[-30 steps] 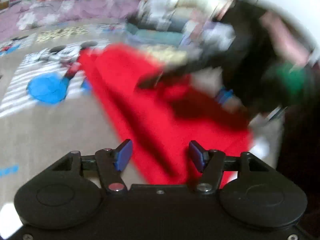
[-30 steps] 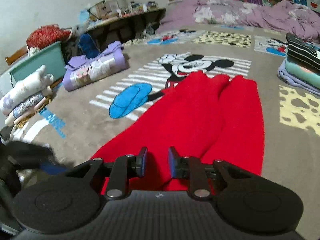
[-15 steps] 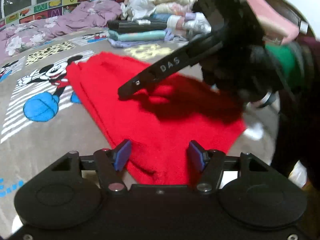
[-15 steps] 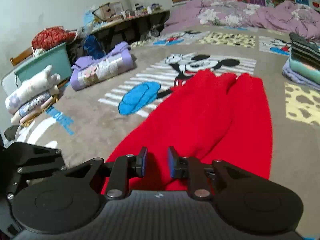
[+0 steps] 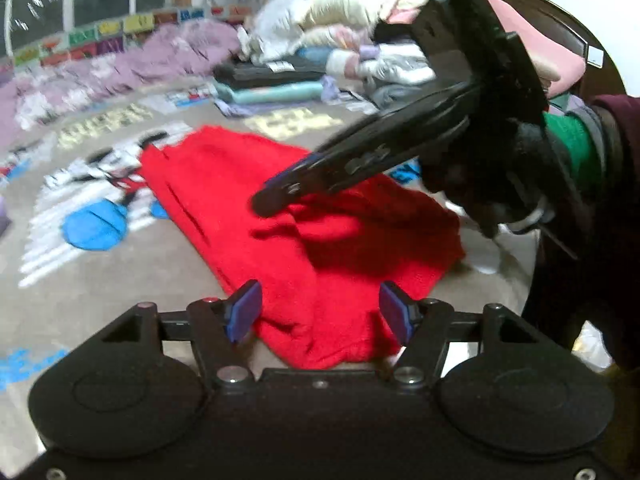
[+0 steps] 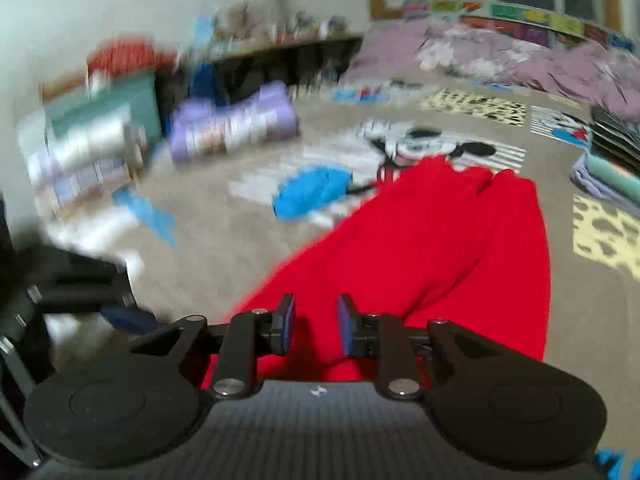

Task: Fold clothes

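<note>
A red garment (image 5: 280,248) lies lengthwise on the patterned carpet, with its near hem bunched just ahead of my left gripper (image 5: 319,316). That gripper is open, its blue pads wide apart over the hem and nothing between them. My right gripper (image 5: 276,196) reaches in from the right in a gloved hand, its tip just over the middle of the garment. In the right wrist view the red garment (image 6: 460,240) stretches away from my right gripper (image 6: 316,328). Its pads stand a narrow gap apart, and I see no cloth pinched between them. The left gripper (image 6: 120,316) shows as a dark blur at the left.
A stack of folded clothes (image 5: 272,80) sits beyond the garment, and shows again as the stack of folded clothes (image 6: 612,152). Purple bedding (image 6: 500,56) lies at the back. A lilac roll (image 6: 236,124), a teal bin (image 6: 112,100) and low shelves line the left wall.
The left view has swung and drawn nearer to the garment's hem. The right gripper now sits higher and further right in that view. Neither gripper's pad gap has changed.
</note>
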Demonstrator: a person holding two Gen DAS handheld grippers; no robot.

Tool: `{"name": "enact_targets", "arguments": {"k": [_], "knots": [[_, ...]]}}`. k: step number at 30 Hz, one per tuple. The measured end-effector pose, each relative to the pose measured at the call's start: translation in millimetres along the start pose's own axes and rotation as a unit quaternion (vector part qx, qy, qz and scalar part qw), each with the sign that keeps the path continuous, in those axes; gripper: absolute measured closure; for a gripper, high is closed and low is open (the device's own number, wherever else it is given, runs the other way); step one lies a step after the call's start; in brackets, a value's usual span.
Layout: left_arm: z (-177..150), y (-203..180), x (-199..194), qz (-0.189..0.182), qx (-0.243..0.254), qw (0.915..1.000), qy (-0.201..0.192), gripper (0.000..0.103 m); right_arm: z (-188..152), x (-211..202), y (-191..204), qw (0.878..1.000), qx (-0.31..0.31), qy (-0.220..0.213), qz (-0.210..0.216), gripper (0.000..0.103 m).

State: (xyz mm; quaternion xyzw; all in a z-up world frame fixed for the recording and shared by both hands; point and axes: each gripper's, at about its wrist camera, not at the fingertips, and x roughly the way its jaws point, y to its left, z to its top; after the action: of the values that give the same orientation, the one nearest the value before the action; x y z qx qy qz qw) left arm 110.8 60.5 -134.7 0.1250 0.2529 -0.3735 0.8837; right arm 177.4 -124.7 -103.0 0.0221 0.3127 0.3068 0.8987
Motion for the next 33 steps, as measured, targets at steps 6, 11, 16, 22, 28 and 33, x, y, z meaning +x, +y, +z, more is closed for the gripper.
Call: {"name": "enact_targets", "arguments": {"k": [6,11,16,22,28,33], "knots": [[8,-13,3,-0.007,0.002,0.9987,-0.051,0.039,-22,-39,-10,0.999,0.036,-0.019,-0.025,0.078],[-7,-31,41,0.013,0.049,0.9974,0.051,0.037,-49,-74,-19,0.996,0.046,-0.053,-0.047,0.078],[1,-36,21,0.051,0.063,0.9966,0.012,0.037,-78,-95,-13,0.995,-0.016,-0.057,-0.083,0.076],[-20,-54,9,0.112,0.118,0.9853,0.052,0.035,-113,-119,-4,0.985,-0.102,-0.056,-0.127,0.068],[-41,-76,8,0.185,0.219,0.9555,0.068,0.035,-135,-118,11,0.965,-0.200,-0.038,-0.168,0.061],[-50,-91,26,0.224,0.328,0.9150,0.069,0.035,-145,-100,28,0.936,-0.290,-0.011,-0.198,0.054]]}}
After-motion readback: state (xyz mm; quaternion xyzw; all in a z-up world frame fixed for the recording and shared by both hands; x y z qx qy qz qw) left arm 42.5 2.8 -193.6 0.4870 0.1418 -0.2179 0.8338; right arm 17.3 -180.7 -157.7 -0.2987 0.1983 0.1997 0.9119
